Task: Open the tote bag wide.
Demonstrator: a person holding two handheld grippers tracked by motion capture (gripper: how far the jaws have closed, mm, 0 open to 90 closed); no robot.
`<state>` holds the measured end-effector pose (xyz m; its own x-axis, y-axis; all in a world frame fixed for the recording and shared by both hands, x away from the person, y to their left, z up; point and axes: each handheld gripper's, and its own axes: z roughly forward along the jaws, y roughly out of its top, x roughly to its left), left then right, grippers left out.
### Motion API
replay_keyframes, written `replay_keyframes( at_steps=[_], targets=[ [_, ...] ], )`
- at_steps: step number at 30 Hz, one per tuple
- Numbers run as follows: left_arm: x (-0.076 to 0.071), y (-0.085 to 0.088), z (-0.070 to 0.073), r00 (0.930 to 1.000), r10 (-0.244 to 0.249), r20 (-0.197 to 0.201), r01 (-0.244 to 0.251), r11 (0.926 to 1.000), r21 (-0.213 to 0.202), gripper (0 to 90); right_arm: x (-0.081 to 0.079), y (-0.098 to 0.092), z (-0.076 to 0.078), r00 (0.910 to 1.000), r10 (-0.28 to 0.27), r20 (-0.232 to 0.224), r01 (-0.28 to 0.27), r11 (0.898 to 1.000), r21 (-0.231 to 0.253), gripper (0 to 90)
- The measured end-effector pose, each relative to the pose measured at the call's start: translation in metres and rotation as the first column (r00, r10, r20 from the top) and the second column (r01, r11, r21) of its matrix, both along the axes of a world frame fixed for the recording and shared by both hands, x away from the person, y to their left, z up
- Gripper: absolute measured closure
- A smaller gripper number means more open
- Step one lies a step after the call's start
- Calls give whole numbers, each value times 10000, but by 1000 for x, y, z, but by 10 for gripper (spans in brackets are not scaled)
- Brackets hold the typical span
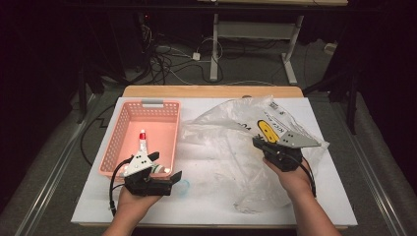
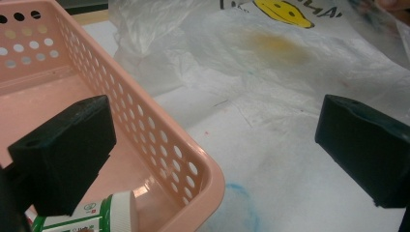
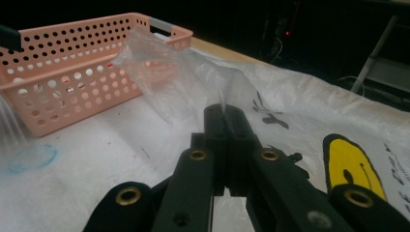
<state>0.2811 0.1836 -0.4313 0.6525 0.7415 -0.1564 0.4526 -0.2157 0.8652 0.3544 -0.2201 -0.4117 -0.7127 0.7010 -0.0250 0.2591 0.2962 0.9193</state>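
A clear plastic bag [image 1: 231,147] with a yellow smiley print lies crumpled over the right half of the white table. My right gripper [image 1: 256,141] is shut on a fold of its film; in the right gripper view the film [image 3: 164,72] rises from the closed tips of the right gripper [image 3: 225,113]. My left gripper [image 1: 166,166] hangs open at the near right corner of a pink perforated basket [image 1: 113,142]. In the left gripper view the left gripper [image 2: 212,125] has one jaw over the basket [image 2: 193,169] and the other over the table, with nothing between the pads.
A white tube with a red cap [image 1: 142,142] lies in the basket. A white-capped container with a green label [image 2: 116,212] lies in the basket's near corner under the left jaw. A blue ring mark [image 2: 241,203] is on the table beside the basket. Cables and desk legs lie beyond the far edge.
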Motion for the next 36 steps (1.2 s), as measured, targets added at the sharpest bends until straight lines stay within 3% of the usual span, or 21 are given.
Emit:
replay_keyframes(
  at_steps=[10, 14, 19, 24, 31, 36],
  targets=[
    [-1, 1, 2, 10000, -10, 46, 10, 10000, -90, 4, -6, -13, 23, 9973, -314, 667, 288, 9988, 404, 900],
    [-1, 6, 4, 9999, 139, 60, -137, 9994, -311, 4, -10, -17, 33, 9956, -366, 865, 308, 9972, 680, 900],
    [2, 11, 4, 9997, 250, 39, -248, 9987, -436, 4, -16, -18, 42, 9927, -338, 1162, 260, 9973, 685, 900],
    [5, 17, 4, 9967, 723, 365, -707, 9966, -425, 2, -16, -19, 45, 9914, -314, 1268, 228, 9974, 691, 900],
    [11, 37, 9, 9933, 1151, 70, -1144, 9912, -667, 3, -15, -17, 44, 9931, -268, 1141, 189, 9974, 700, 900],
    [17, 55, 16, 9853, 1705, 100, -1694, 9832, -679, 4, -16, -16, 45, 9928, -245, 1168, 167, 9976, 673, 900]
  ],
)
